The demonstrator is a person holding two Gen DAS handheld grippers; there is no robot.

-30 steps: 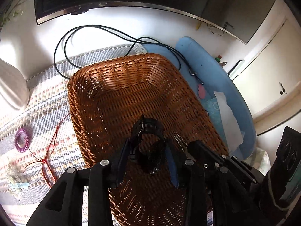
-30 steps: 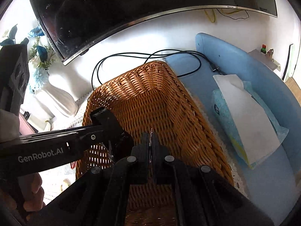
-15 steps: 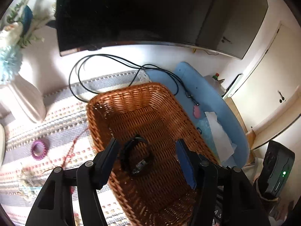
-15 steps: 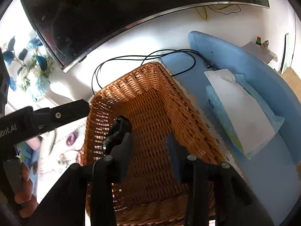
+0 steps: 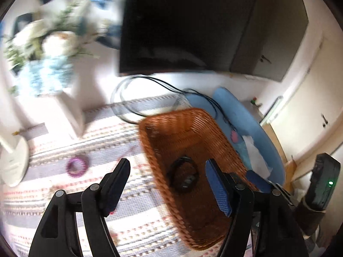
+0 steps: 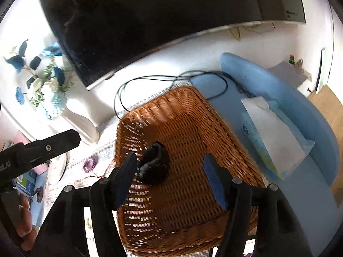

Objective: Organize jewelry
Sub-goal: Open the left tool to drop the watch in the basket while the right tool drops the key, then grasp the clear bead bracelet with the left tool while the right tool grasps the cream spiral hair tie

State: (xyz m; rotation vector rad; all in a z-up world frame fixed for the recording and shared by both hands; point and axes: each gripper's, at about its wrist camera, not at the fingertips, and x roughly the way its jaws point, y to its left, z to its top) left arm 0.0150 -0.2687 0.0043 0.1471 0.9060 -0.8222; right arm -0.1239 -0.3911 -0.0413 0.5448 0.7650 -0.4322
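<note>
A brown wicker basket (image 5: 214, 132) stands on a striped mat; it also shows in the right wrist view (image 6: 193, 115). A black watch (image 5: 183, 176) lies on the basket floor, also seen in the right wrist view (image 6: 153, 167). My left gripper (image 5: 168, 182) is open and empty, raised above the basket's left rim. My right gripper (image 6: 169, 175) is open and empty above the basket. A purple coil hair tie (image 5: 77, 166) lies on the mat left of the basket, also in the right wrist view (image 6: 90, 164). A thin red cord (image 6: 100, 176) lies beside it.
A dark TV screen (image 6: 150, 21) stands behind, with black cables (image 6: 150, 79) on the white surface. A white vase of blue and white flowers (image 6: 70, 111) is at left. A blue tray (image 6: 300, 107) with a tissue pack (image 6: 276, 137) is to the right.
Both grippers opened and rose away from the basket. The left let the black watch go; it now lies in the basket. The left view swung left and up.
</note>
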